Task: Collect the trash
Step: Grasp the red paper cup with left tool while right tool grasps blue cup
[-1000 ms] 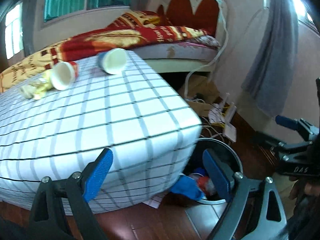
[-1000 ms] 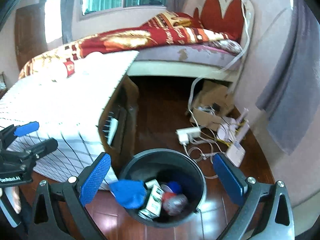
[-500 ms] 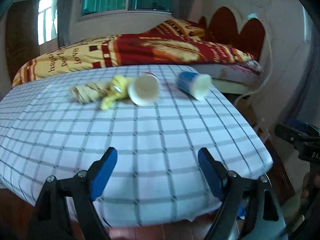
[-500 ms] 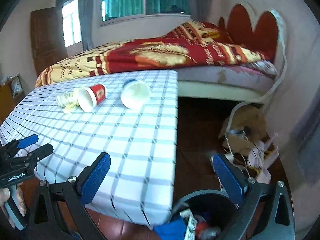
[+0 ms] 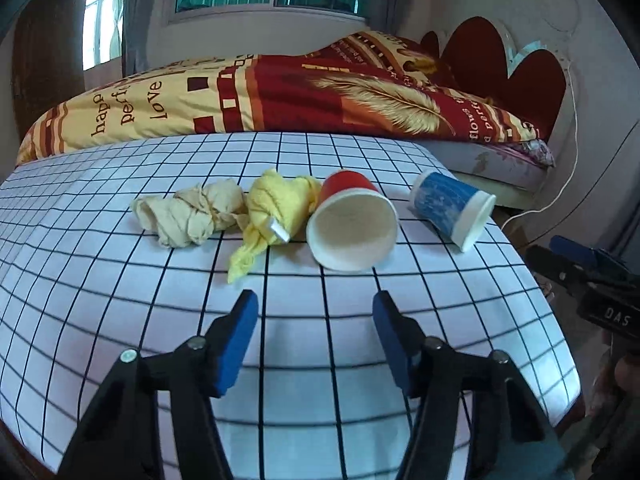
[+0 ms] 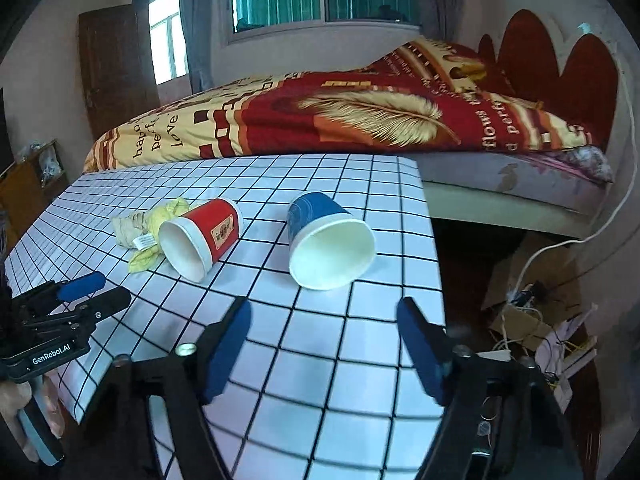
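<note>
Left wrist view: crumpled yellow cloth beside smooth conical red paper cup.

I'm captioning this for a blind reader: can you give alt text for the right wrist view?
The right gripper, open and empty, its jaws having just been closing, points at a blue cup lying on its side on a checked table. Left of it lie a tipped red cup and crumpled cloths.
</note>
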The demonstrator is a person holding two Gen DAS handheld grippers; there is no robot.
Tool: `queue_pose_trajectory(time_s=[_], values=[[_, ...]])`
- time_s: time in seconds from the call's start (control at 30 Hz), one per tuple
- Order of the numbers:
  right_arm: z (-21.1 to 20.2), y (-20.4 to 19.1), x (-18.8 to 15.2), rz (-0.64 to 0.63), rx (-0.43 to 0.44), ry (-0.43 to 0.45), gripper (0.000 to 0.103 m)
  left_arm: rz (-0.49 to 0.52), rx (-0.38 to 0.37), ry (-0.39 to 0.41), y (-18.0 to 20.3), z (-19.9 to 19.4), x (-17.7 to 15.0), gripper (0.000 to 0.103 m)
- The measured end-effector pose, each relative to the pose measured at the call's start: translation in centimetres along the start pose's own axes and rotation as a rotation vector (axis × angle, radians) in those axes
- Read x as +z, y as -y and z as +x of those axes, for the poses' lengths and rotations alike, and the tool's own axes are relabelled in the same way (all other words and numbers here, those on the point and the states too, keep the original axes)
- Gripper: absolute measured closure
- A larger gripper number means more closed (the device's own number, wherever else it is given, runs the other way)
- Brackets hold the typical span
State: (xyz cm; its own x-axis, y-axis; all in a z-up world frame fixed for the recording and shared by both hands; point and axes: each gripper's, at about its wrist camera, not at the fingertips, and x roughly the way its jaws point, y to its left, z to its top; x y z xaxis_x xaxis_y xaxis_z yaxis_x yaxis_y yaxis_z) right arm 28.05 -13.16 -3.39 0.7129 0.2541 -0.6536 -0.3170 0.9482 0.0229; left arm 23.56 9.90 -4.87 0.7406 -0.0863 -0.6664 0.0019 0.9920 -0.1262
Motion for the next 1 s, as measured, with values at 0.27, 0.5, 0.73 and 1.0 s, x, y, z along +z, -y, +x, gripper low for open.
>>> queue_pose_trajectory(time_s=[0.27, 0.5, 0.73, 1.0], values=[[3.1, -0.6, 1.5, 0.013, 0.029, -0.011, 0.035, -0.024, -0.012, -0.017, -0.8, 1.9, 1.1, 0.044], [5.4, -0.5, 1.9, 0.019, 0.042, -0.035, 0.046, -0.013, -0.036, -0.023, 0.4, 3.4, 2.0, 0.056], [6.9, 0.0, 2.3, 0.036, 0.066, -0.048, 0.055, -0.01, -0.05, -0.043, 0.6, 4.9, 2.8, 0.056], [7.9, 0.1, 3.2, 0.033, 0.098, -0.045, 0.076, -0.014, -0.09, -0.056, 1.1, 6.5, 3.8, 0.069]])
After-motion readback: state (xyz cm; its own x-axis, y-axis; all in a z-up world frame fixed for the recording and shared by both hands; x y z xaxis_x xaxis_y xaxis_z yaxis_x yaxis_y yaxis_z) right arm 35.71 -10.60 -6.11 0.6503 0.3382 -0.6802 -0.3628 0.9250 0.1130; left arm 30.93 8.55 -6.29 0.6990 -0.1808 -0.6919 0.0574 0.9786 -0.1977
